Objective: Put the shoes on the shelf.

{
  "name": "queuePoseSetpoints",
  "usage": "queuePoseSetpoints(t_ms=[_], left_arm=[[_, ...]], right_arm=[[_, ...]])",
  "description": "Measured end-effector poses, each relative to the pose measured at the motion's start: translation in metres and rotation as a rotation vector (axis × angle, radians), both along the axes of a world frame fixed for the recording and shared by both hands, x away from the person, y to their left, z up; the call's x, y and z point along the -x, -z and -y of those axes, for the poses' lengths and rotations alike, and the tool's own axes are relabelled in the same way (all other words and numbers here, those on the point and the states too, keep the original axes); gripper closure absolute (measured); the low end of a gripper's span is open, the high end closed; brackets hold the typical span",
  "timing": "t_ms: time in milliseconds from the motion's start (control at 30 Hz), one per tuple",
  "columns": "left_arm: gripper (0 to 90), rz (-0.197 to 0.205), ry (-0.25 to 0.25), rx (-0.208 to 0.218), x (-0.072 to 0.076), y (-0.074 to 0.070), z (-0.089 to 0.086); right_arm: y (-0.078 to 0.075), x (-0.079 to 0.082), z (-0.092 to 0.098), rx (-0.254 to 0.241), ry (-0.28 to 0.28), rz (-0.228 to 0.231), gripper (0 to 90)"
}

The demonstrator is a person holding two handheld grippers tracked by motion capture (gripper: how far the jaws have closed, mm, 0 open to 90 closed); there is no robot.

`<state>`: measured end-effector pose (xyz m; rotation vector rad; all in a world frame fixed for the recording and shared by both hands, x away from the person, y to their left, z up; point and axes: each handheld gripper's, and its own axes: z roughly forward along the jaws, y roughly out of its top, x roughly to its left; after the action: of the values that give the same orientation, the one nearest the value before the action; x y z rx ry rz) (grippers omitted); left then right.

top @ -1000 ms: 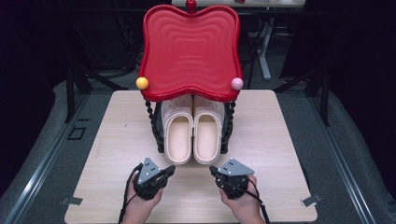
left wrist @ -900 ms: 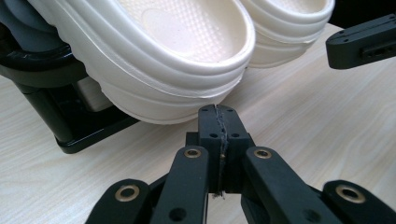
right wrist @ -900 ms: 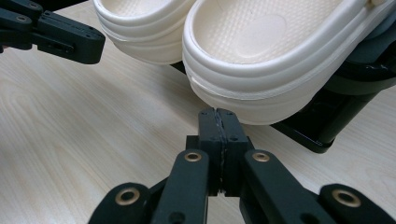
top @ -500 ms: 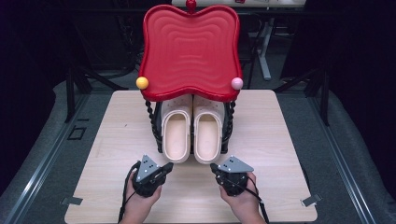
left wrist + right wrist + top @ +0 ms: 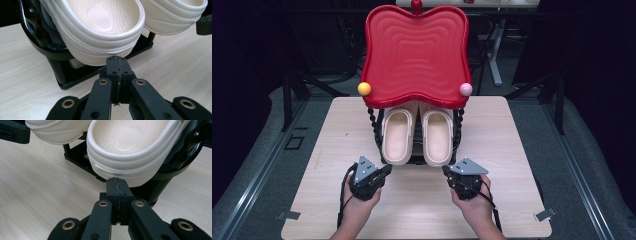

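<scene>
Facing the rack (image 5: 384,150) on the tabletop (image 5: 512,150), I hold both tongs low and short of the two cream clogs. Left tongs (image 5: 117,65) are pressed together, empty, tip just under the heel of the left clog (image 5: 397,136). Right tongs (image 5: 117,186) are likewise pressed together, empty, just below the right clog (image 5: 437,137). Both clogs sit side by side on the rack's lower tier beneath the red tray (image 5: 414,55). Step in hand, by my judgement: approach before pickup. The next move calls for spreading the tongs, then closing on a heel rim.
</scene>
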<state>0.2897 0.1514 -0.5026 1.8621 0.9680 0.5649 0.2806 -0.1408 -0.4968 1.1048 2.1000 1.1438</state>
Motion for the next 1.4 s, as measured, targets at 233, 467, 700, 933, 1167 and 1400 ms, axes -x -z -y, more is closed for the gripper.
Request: queuePoseSetpoints(t_ms=[233,467,700,933,1167,1400], left_arm=[[89.7,0.013,-0.019,-0.005,-0.014,-0.008,0.0],[89.7,0.019,-0.035,-0.009,-0.031,-0.016,0.002],[89.7,0.006,-0.025,-0.02,-0.042,-0.017,0.012],[89.7,-0.007,-0.03,-0.027,-0.051,-0.014,0.02],[89.7,-0.021,-0.03,-0.034,-0.056,-0.01,0.024],[89.6,-0.027,-0.036,-0.043,-0.061,-0.008,0.029]], right_arm=[[-0.009,-0.015,-0.005,0.025,0.009,0.021,90.0],[-0.015,-0.029,-0.009,0.018,0.024,0.031,90.0],[-0.018,-0.04,-0.016,0.017,0.03,0.04,90.0],[-0.016,-0.049,-0.02,0.027,0.038,0.028,90.0],[-0.011,-0.055,-0.023,0.026,0.045,0.016,90.0],[-0.01,-0.058,-0.029,0.017,0.043,0.014,90.0]])
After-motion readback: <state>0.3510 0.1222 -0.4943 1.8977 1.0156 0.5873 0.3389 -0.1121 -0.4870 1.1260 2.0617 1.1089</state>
